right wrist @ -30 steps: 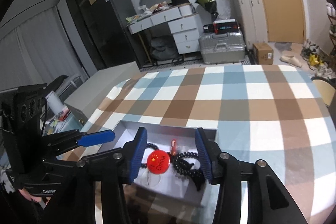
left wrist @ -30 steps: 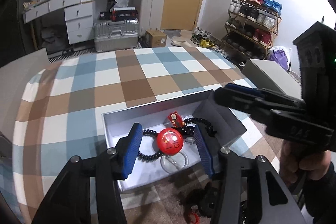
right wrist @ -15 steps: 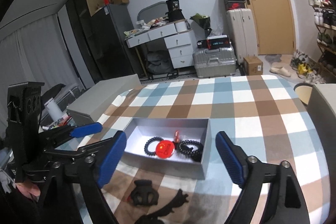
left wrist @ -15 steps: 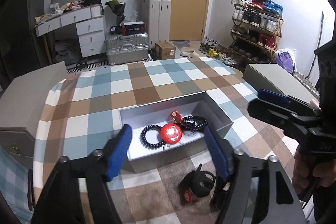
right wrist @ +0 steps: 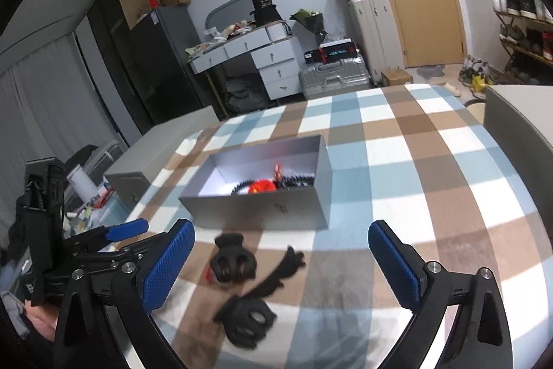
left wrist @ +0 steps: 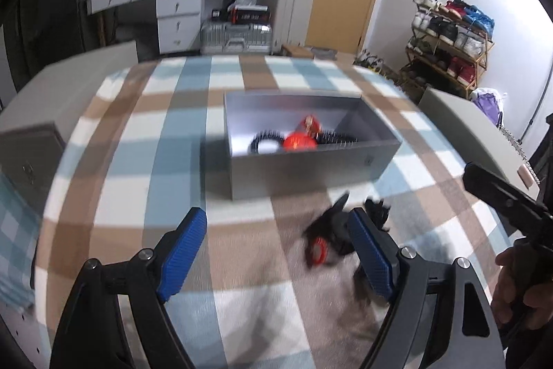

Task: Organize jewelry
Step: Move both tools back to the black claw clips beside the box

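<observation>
Currently, biggest to smallest:

worktop (right wrist: pixel 432 168): covered in a blue, brown and white checked cloth; carries the box and the loose pieces.

grey box (right wrist: pixel 276 208): open-topped, sits mid-worktop, ahead of both claws and well beyond their tips. In the left wrist view (left wrist: pixel 304 173) its near wall faces the camera.

left claw (left wrist: pixel 276 256): jaws spread wide, nothing between the blue pads (left wrist: pixel 181 256). Low over the cloth, near side of the box. Also seen from the right wrist view at far left (right wrist: pixel 103 242).

right claw (right wrist: pixel 281 267): jaws spread wide, gripping nothing. Its black body shows at the right edge of the left wrist view (left wrist: pixel 508 206).

black hair clips (right wrist: pixel 233 260): outside the box, on the cloth just in front of its near wall. One lies between the right claw's pads, nearer the left pad; a second (right wrist: pixel 247 322) lies closer to the camera, a dark strap-like piece (right wrist: pixel 281 270) running between them. Not touched by either claw. In the left wrist view the cluster (left wrist: pixel 328 237) is blurred, right against the inner side of the right-hand pad; contact cannot be told.

black bead bracelets (left wrist: pixel 262 140): inside the box, on its floor.

red round badge (left wrist: pixel 300 142): inside the box, between the bracelets.

small red charm (left wrist: pixel 310 124): inside the box, just behind the badge.
</observation>
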Available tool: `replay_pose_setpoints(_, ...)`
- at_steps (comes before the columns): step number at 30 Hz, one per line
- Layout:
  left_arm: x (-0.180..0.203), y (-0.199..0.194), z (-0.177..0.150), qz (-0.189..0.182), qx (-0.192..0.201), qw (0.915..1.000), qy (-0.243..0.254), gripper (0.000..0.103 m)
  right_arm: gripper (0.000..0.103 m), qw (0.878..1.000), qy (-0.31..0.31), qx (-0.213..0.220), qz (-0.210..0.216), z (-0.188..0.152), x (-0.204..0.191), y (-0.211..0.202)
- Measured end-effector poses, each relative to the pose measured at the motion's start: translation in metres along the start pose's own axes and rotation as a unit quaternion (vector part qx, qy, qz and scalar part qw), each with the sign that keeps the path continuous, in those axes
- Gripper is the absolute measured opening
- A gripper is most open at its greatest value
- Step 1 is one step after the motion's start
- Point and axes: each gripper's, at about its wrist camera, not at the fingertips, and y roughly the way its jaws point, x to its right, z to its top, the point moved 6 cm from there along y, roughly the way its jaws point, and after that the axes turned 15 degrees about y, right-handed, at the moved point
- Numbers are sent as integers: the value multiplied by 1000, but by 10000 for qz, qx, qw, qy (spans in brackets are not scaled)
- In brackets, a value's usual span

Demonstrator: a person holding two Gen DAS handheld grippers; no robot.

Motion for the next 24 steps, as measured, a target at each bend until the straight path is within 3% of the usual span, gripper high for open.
replay_pose_setpoints(6, 13, 6, -21, -216, -272, 9994, 72, 81, 103, 9997, 49, -120, -225, -24, 14, -1)
replay_pose_setpoints(11, 23, 13, -30, -134, -473, 9984, 270, 81, 103, 9987, 127, -334, -352, -38, 25, 3)
replay_pose_setpoints(18, 28, 18, -28, -296, -516, 9977, 334, 81, 103, 9975, 313, -463, -427, -48, 38, 5)
replay_pose_setpoints(24, 37, 27, -26, 52, -606, 9953, 757, 81, 103, 9972, 323, -545, -405, -49, 39, 8)
